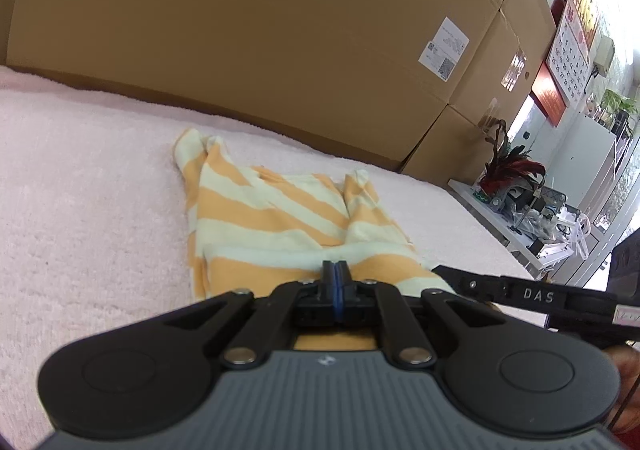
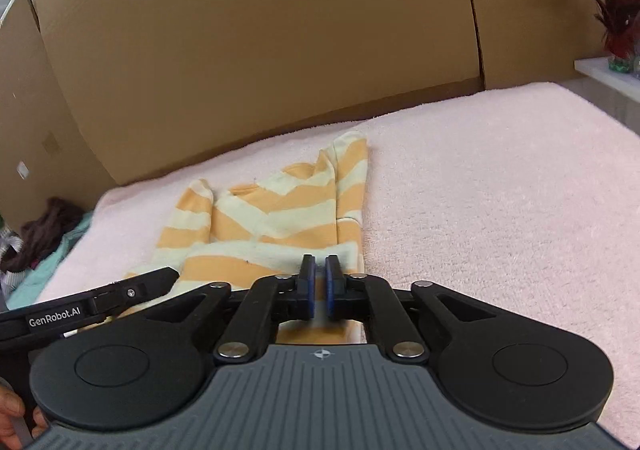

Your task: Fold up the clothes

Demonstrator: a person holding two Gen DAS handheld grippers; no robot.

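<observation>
An orange-and-cream striped shirt point(image 1: 272, 226) point(image 2: 280, 218) lies flat on the pink fleecy cover, its sleeves folded inward and its neck toward the boxes. My left gripper point(image 1: 335, 270) is at the shirt's near hem with its blue pads together. I cannot tell whether cloth is pinched between them. My right gripper point(image 2: 319, 270) is over the same hem further right, its pads a sliver apart with cloth showing behind them. Each gripper appears in the other's view: the right finger point(image 1: 452, 276) at the shirt's near right corner, the left finger point(image 2: 156, 282) on its near left part.
The pink cover point(image 1: 80, 190) point(image 2: 500, 190) spreads wide on both sides. Tall cardboard boxes point(image 1: 260, 30) point(image 2: 260, 50) wall off the far edge. A heap of dark and teal clothes point(image 2: 44, 234) lies off the left edge. A white shelf with a feather ornament point(image 1: 512, 170) stands to the right.
</observation>
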